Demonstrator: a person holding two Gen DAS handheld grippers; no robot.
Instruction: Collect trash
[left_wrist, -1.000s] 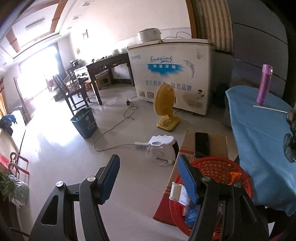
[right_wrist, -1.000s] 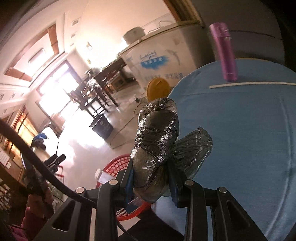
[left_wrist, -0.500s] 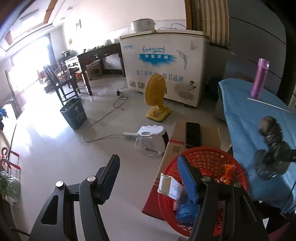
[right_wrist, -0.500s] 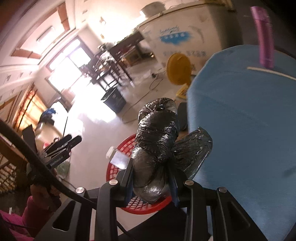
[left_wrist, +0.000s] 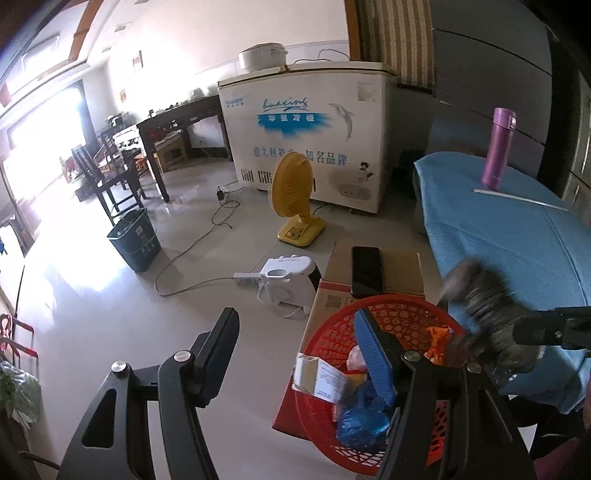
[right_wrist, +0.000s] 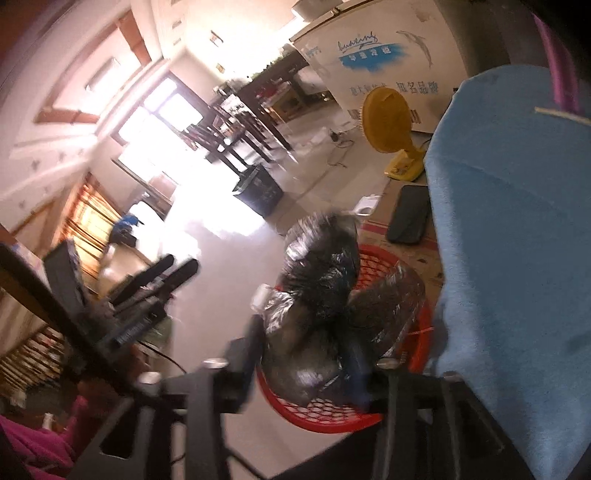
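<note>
A chest freezer (left_wrist: 306, 136) is being shown against the far wall, with a white pot (left_wrist: 263, 58) resting on its lid. The desk (left_wrist: 517, 236), draped in a blue cloth, is being seen on the right, carrying an upright purple flask (left_wrist: 498, 147) and a white strip just in front of it. A flattened cardboard box (left_wrist: 373, 273) is lying on the floor beside the desk, and a black phone (left_wrist: 366, 271) is being carried on it. A dark bin (left_wrist: 135, 240) is standing near the chairs; its contents cannot be told. A yellow fan (left_wrist: 293, 195) and a white heater (left_wrist: 286, 282) are being seen between bin and box.

The red mesh basket (left_wrist: 332, 336) is sitting on the box's near end, and it is being filled with a white carton (left_wrist: 319, 376), a crumpled blue bag (left_wrist: 360, 415) and an orange wrapper (left_wrist: 437, 338).

The black crumpled bag (right_wrist: 317, 291) is being seen blurred between the jaws of the right gripper (right_wrist: 299, 363), directly above the basket; these jaws are opening, and the pads are no longer being pressed on it. The left gripper (left_wrist: 295, 350) is being held over the floor and basket rim with jaws spread and nothing between them.
</note>
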